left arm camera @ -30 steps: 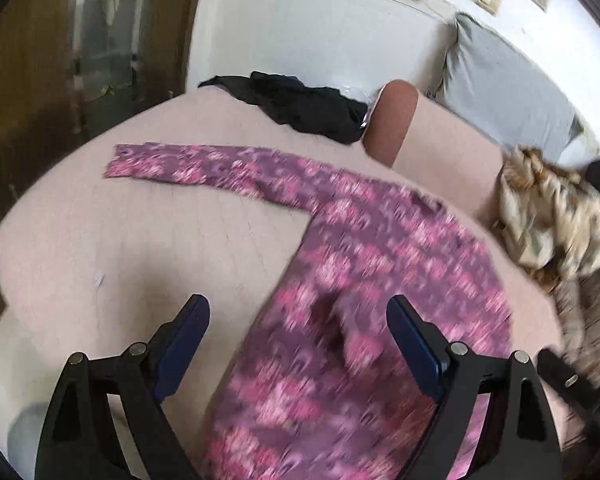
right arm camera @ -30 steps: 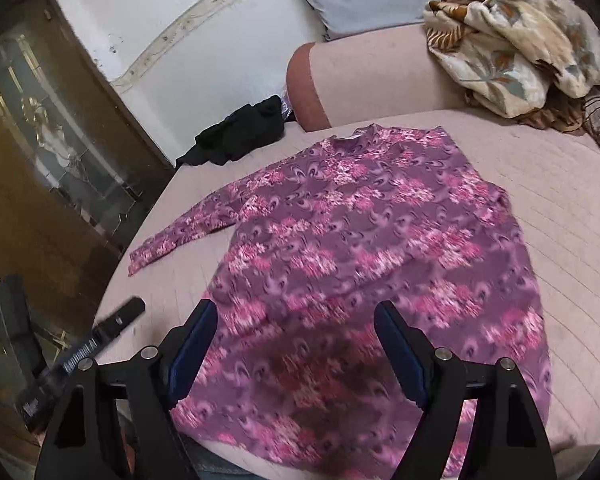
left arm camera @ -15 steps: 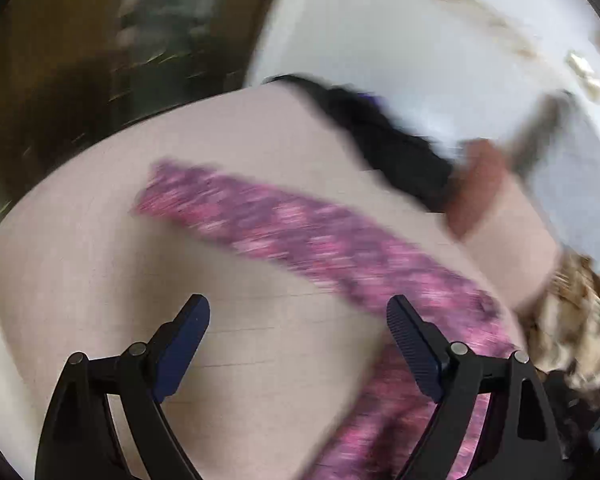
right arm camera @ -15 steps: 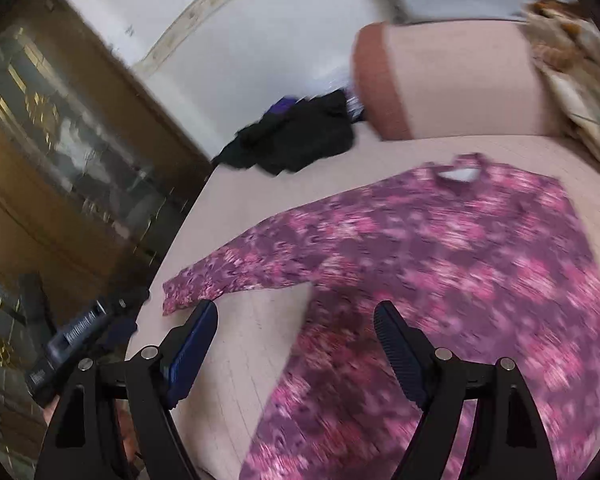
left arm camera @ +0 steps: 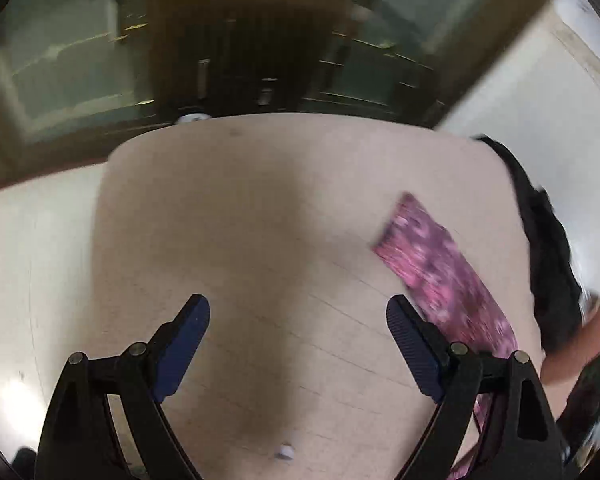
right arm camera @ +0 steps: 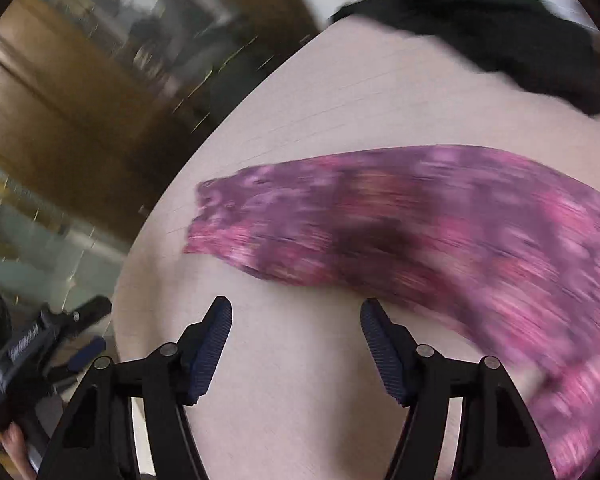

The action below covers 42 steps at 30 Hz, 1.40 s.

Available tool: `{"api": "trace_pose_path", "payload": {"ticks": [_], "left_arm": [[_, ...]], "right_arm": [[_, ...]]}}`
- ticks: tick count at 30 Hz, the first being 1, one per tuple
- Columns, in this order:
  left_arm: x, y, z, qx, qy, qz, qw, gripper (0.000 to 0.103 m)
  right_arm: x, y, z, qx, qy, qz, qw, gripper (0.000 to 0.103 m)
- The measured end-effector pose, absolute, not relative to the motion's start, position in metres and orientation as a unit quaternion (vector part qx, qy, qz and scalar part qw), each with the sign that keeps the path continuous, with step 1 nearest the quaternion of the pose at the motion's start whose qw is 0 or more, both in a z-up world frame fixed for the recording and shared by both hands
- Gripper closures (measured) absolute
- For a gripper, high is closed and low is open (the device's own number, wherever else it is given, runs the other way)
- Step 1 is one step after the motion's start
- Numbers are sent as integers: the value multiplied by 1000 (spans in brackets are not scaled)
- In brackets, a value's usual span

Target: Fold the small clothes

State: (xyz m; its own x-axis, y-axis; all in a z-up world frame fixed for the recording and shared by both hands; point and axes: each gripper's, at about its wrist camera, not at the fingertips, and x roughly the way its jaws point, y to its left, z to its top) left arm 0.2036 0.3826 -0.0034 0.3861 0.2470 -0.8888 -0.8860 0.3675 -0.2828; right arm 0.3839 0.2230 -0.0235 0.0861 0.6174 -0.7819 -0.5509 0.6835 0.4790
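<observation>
A purple and pink floral shirt lies flat on the pale pink cushion. Its long sleeve stretches left across the right wrist view, cuff end at the left, blurred by motion. My right gripper is open and empty, just in front of the sleeve, over bare cushion. In the left wrist view only the sleeve end shows, at the right. My left gripper is open and empty over bare cushion, its right finger close to the sleeve.
A black garment lies at the cushion's far edge; it also shows in the left wrist view. A dark wood and glass cabinet stands beyond the cushion. The left gripper's body shows at the lower left of the right wrist view.
Both grippers have swung left, away from the shirt's body toward the sleeve end. Both stay open and empty. The shirt has not moved.
</observation>
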Motion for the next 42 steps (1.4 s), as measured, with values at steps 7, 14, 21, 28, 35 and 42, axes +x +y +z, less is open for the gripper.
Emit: {"api": "trace_pose_path", "payload": {"ticks": [7,14,21,28,35,42], "left_arm": [[185,400,-7,-441,374,409,705,14],[193,399,-7,-453,371,372,720,14],[221,361,13,-444,354,242,787,14],[256,268,28,-428,369,21,825,14],[270,126,13,-341,448,-141,814,14],[266,40,-3,-282,488,-169,809,14]], "right_arm": [[382,327,-48,-59,551,399,731,28],[359,353,-30,-162,501,360,770,91],[340,188,78,60,436,356,825,91],[279,-27,106,254,369,265,854,91],[184,-168,28,295,365,160,868,91],[143,-239,-81,376,392,113,832,91]]}}
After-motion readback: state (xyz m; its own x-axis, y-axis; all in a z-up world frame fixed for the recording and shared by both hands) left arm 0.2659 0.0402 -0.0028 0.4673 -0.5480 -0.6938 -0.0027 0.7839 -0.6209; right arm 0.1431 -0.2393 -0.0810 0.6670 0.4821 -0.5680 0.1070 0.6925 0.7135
